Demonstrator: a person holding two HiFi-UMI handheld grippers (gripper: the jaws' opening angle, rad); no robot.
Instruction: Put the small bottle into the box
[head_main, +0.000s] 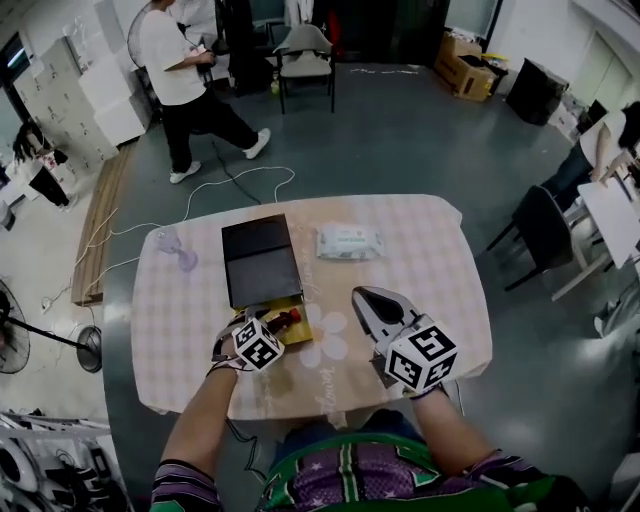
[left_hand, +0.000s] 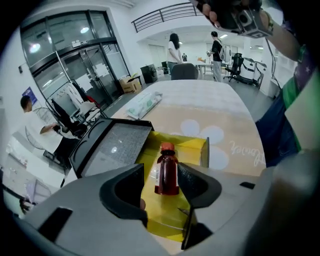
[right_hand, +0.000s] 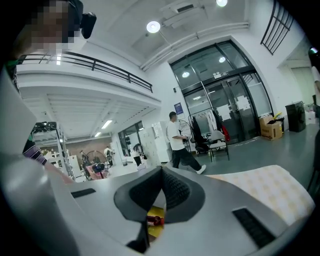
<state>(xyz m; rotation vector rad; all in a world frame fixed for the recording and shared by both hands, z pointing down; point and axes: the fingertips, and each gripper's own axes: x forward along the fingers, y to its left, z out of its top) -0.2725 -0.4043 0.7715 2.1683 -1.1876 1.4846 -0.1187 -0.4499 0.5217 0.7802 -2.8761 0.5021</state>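
The bottle (left_hand: 166, 175) lies on its side inside the yellow box (left_hand: 192, 146), so the task looks done. The left tongs (left_hand: 161, 169) stand apart around it, seemingly not gripping. The right tongs (right_hand: 161, 172) are pressed together, empty, held aside over the table (head_main: 420, 230).

You've got two grippers, the left gripper (head_main: 274, 322) and the right gripper (head_main: 362, 298). The one table (head_main: 430, 260) carries one small bottle (left_hand: 166, 172), one yellow box (left_hand: 192, 145), one black lid (head_main: 259, 260), one pack of wipes (head_main: 349, 242) and one clear object (head_main: 176, 250) too faint to name. Beyond it you can count three people: one standing person (head_main: 172, 60), one left-edge person (head_main: 35, 150), one right-edge person (head_main: 610, 135).
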